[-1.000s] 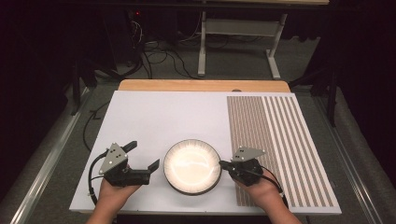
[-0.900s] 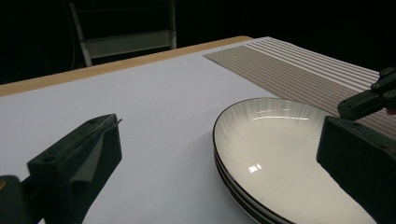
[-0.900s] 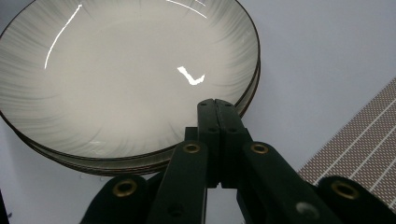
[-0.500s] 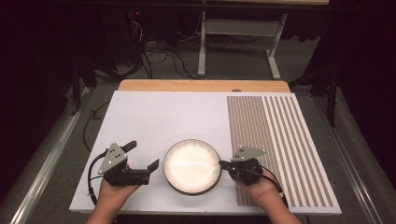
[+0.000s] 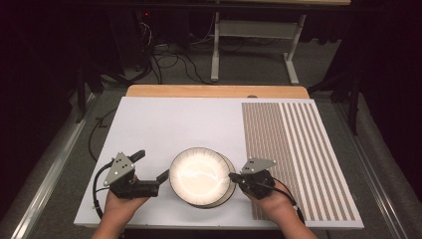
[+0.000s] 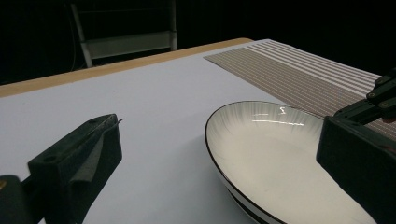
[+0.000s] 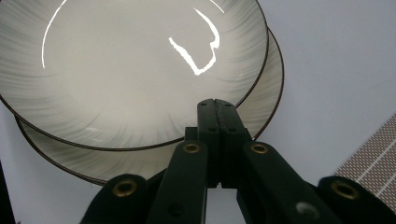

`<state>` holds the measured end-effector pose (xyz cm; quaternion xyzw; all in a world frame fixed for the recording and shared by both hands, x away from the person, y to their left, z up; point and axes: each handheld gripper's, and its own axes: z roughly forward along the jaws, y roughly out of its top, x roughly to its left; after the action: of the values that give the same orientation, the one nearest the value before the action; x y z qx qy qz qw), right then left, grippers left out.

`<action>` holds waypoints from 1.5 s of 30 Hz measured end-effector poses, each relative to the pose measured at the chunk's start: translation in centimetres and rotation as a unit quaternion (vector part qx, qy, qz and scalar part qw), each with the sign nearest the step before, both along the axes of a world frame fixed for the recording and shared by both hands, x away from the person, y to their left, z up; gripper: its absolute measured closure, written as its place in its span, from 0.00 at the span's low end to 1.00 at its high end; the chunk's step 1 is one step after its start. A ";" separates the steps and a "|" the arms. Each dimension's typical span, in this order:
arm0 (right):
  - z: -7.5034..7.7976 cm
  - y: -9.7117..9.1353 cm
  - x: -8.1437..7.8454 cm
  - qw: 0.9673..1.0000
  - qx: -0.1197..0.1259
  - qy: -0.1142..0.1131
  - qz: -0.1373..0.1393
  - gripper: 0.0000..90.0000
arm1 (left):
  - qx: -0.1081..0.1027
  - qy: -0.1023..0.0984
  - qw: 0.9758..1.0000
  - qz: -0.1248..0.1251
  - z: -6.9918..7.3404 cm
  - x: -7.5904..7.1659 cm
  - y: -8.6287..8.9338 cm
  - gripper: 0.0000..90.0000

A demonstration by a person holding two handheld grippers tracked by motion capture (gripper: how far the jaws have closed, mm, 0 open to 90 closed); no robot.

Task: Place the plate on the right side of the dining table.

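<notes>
Two plates lie stacked near the front edge of the white bench (image 5: 164,124), the upper plate (image 5: 199,174) shifted a little to the left of the lower plate (image 5: 226,191), whose rim peeks out on the right and front; in the right gripper view both dark-lined rims show, the upper plate (image 7: 130,70) over the lower plate (image 7: 261,102). There are two grippers, one on each side of the stack. The left gripper (image 5: 152,169) sits just left of the plates with its fingers spread wide apart, one finger (image 6: 84,158) out over bare bench and the other finger (image 6: 359,163) over the near rim of the upper plate (image 6: 271,158), gripping nothing. The right gripper (image 5: 233,177) lies just right of the plates, fingers (image 7: 217,126) pressed flat together with nothing between them, their tips at the stack's rim. Both hands rest low at the bench's front edge, forearms coming in from below, each gripper pointing inward toward the plates. A striped mat (image 5: 293,149) covers the bench right of the plates.
</notes>
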<state>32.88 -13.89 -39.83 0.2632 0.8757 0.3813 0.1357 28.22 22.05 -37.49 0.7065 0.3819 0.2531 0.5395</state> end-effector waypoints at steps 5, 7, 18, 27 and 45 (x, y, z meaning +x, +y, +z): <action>-0.2 0.7 -0.1 1.000 -0.004 0.001 0.010 1.00 | 0.000 0.001 1.000 -0.001 0.0 0.0 0.0 0.01; -0.1 0.8 -0.1 1.000 -0.010 -0.002 0.010 1.00 | -0.001 0.001 1.000 -0.001 0.0 0.0 0.0 0.01; -0.2 0.9 0.0 1.000 -0.003 0.001 0.015 1.00 | -0.002 0.004 1.000 0.000 -0.1 0.1 -0.1 0.01; -0.1 0.9 0.0 1.000 -0.002 0.006 0.012 1.00 | 0.001 0.006 1.000 -0.002 -0.1 0.1 -0.2 0.01; -0.7 3.2 -0.2 0.999 -0.008 0.011 0.041 1.00 | -0.003 0.024 1.000 -0.003 -0.4 0.4 -0.3 0.01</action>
<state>32.64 -10.65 -40.48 0.2306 0.8903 0.3762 0.1123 28.64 21.73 -37.88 0.7121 0.3929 0.2334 0.5330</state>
